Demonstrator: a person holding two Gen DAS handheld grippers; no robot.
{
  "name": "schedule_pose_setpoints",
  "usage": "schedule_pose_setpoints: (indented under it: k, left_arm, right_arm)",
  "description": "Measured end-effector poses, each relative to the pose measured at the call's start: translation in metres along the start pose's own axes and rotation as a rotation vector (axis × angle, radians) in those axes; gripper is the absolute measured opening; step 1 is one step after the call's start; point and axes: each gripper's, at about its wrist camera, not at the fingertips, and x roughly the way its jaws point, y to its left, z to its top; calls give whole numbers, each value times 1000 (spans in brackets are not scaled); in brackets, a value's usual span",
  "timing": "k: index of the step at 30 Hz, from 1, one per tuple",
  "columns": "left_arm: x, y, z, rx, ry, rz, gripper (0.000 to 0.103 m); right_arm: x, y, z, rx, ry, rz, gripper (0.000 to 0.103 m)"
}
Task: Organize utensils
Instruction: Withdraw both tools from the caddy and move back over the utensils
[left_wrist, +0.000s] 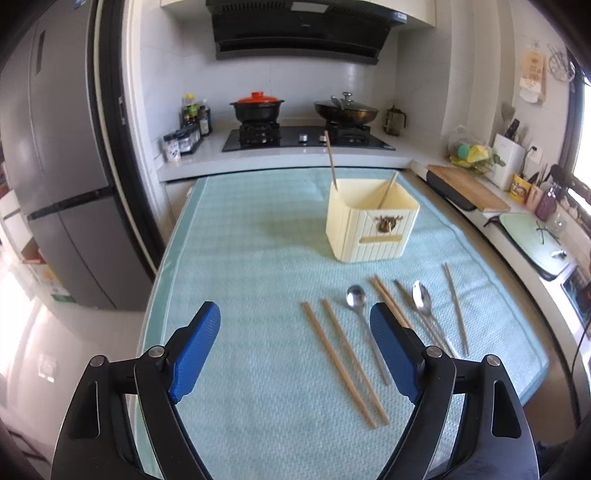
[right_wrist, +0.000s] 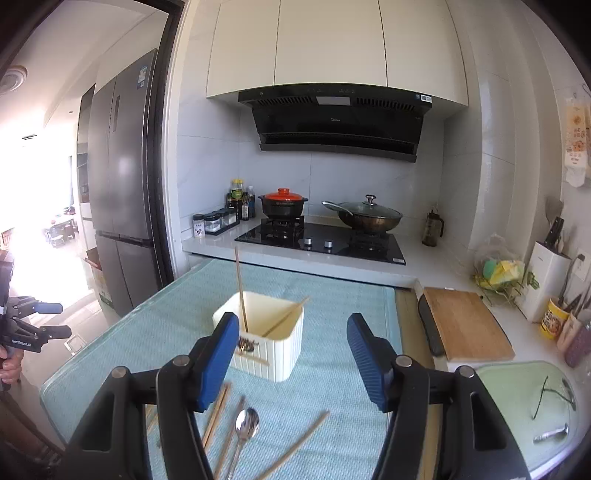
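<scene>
A cream ribbed utensil holder stands on the light green mat. Two wooden chopsticks lean inside it. Nearer me, laid out in a row on the mat, are a pair of wooden chopsticks, a steel spoon, more chopsticks, a second spoon and grey metal chopsticks. My left gripper hovers open over the mat, holding nothing. My right gripper is open and empty, facing the holder, with a spoon and loose chopsticks below it.
Behind the mat is a black hob with a red-lidded pot and a wok. A wooden cutting board, a knife block and a sink cover line the right counter. A grey fridge stands left.
</scene>
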Motion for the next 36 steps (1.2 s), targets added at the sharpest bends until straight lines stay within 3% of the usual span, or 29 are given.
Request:
schedule_pose_setpoints:
  k: [8, 11, 15, 36]
  left_arm:
    - [12, -14, -64, -168, 43, -47, 85]
    - [14, -25, -69, -169, 43, -39, 85]
    - [14, -39, -75, -124, 36, -20, 85]
    - [23, -41, -90, -130, 44, 24, 87]
  right_arm:
    - [-33, 35, -114, 41, 75, -147, 62]
    - [-33, 45, -147, 59, 104, -184, 62]
    - [-28, 53, -173, 68, 166, -156, 62]
    - [-21, 71, -183, 100, 186, -104, 62]
